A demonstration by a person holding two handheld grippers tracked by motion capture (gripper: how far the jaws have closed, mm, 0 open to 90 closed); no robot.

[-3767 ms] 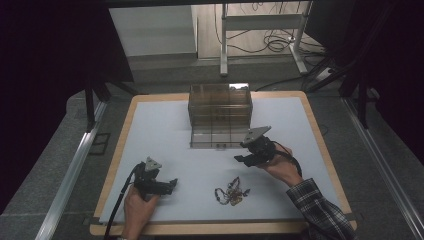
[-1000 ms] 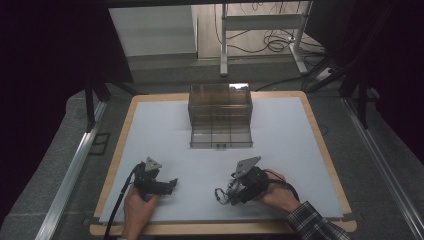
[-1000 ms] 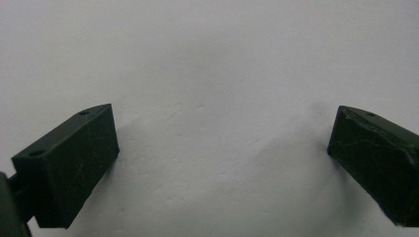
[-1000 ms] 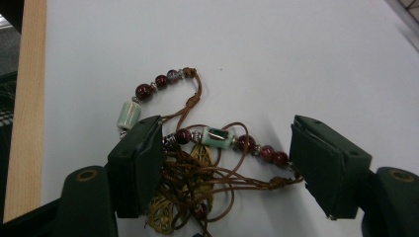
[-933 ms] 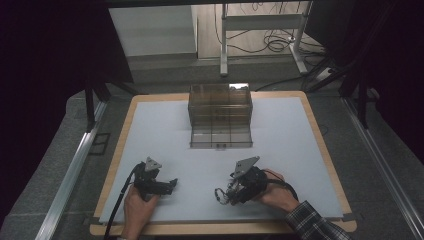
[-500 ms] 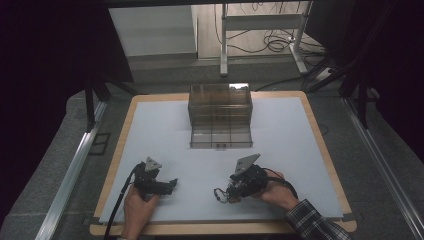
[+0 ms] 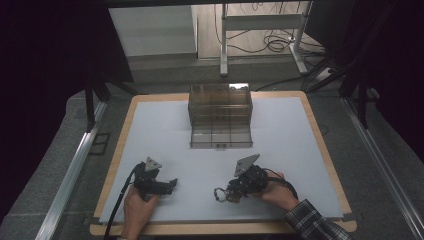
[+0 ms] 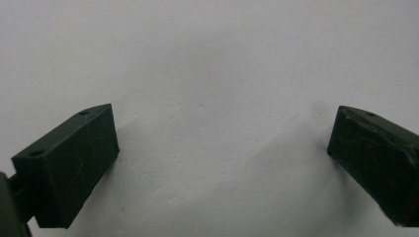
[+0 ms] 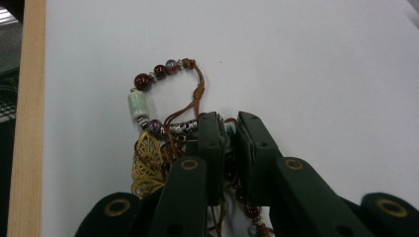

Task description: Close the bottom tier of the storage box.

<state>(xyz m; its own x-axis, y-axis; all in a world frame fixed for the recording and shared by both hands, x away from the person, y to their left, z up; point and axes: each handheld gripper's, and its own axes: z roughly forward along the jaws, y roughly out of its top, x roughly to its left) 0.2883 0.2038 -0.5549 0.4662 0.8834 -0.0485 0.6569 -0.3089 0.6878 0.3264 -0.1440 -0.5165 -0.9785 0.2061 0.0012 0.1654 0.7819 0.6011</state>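
Pinching the beaded bracelet [image 9: 163, 133], the right gripper [image 9: 228, 129] lies low.

The bracelet [image 9: 158, 128] is showing dark red beads, one pale green bead, a brown cord and a gold butterfly charm. The bench [image 7: 280, 140] is looking white with a light wood edge. The box [image 7: 220, 115] is showing smoky brown. The sleeve [image 7: 315, 225] is showing a dark plaid.

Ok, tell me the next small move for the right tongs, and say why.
Probably lift straight up a little. The right tongs have just been closing and now pinch the beaded bracelet, which lies on the white mat with loops trailing. A short rise would show whether the grip holds before carrying it toward the clear drawer box. The left tongs stand open over bare mat.
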